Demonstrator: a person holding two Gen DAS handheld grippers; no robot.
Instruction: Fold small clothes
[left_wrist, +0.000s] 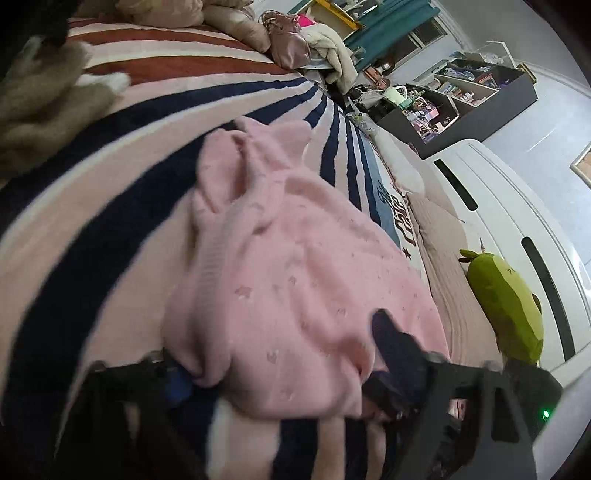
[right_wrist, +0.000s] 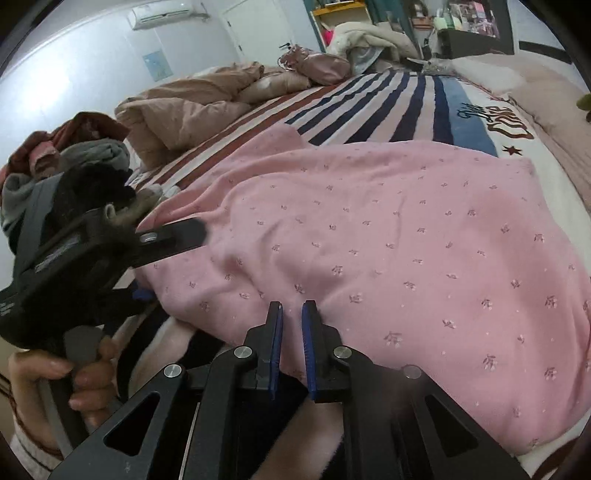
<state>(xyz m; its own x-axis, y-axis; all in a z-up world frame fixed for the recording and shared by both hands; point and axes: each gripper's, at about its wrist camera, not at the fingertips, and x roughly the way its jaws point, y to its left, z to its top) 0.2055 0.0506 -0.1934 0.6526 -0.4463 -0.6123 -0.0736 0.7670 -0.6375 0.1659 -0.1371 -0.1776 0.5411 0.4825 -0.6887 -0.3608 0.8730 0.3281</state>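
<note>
Right wrist view: nearest the lens, the right gripper (right_wrist: 291, 314) has its two blue-padded fingers a narrow gap apart, tips at the near hem of the pink garment (right_wrist: 388, 251) with nothing clearly pinched between them. To its left, the left gripper (right_wrist: 168, 240) lies low and level, one black finger resting on top of the garment's left edge, its grip wrapped by the person's left hand (right_wrist: 79, 373). In the left wrist view that gripper's fingers are spread wide, one on each side of a bunched fold of the garment's hem, one tip on the cloth; the view is blurred, so whether the fabric is actually gripped cannot be told. The pink garment, dotted with small flowers, is spread flat on the striped bedspread (right_wrist: 373, 99). Further off, a rumpled beige duvet (right_wrist: 192, 107) lies heaped at the far side of the bed, and a green plush toy (left_wrist: 506, 306) lies by the white headboard (left_wrist: 517, 221).
</note>
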